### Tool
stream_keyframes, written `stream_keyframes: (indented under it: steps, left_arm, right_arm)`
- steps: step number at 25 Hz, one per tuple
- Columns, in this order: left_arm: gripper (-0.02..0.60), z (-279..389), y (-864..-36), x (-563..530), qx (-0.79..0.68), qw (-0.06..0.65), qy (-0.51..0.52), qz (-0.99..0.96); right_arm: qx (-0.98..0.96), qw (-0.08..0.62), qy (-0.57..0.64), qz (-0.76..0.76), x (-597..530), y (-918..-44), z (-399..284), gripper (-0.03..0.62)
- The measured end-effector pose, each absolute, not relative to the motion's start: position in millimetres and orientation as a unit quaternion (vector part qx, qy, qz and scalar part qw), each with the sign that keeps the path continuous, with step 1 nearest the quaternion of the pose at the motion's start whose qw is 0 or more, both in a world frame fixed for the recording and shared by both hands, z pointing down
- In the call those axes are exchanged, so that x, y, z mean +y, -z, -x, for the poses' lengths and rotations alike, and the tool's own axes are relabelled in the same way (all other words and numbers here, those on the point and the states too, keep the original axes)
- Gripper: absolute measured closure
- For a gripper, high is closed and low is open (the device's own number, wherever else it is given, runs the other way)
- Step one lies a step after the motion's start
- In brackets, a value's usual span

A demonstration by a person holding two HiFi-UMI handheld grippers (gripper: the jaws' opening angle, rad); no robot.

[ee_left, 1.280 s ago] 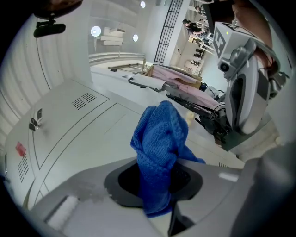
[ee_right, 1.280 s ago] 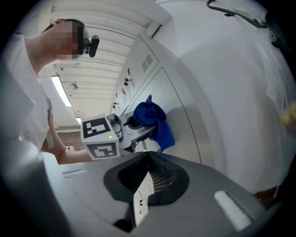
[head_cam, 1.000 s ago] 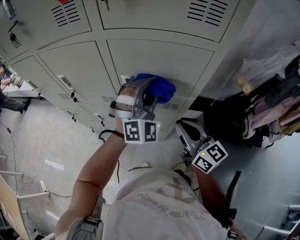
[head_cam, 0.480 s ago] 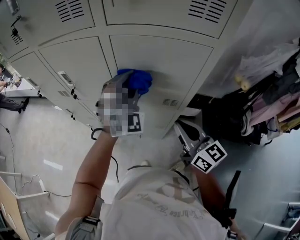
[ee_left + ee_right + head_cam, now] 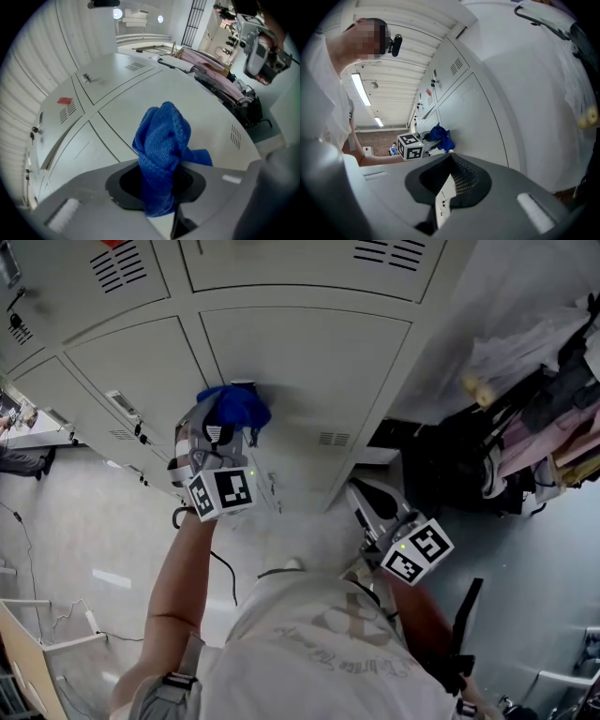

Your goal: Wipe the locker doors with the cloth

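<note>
Pale grey floor (image 5: pixel 75 512), heaped clothes (image 5: pixel 548 418) at right, a tube light (image 5: pixel 361 89) on the slatted ceiling (image 5: pixel 401 65).

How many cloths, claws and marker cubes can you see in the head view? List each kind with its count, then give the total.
Blue cloth: 1
Claws: 2 (left claw, right claw)
Marker cubes: 2 (left cube, right cube)
Total: 5

Locker room: grey metal lockers (image 5: pixel 309 343)
</note>
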State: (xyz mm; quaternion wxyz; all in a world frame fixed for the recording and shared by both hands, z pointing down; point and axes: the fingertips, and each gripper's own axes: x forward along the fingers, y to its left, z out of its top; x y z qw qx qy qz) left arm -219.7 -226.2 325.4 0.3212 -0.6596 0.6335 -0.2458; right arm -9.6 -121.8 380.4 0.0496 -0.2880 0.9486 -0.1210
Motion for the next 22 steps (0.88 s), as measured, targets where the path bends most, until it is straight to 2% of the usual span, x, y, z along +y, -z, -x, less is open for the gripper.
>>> stream_keyframes:
  steps: [5,22]
  left_arm:
    - [0.468,221.2,-347.3,-232.8,0.61,0.329,0.288,0.661]
    - [0.469,148.6,-343.3,-235.5,0.562,0.375,0.257,0.691]
  right_arm:
    - [0.946,0.048,0.124,0.294,-126.5,-383.4,2.4,0.586]
    - [0.946,0.05,0.125,0.296,-134.4,-382.9,-8.1,0.587]
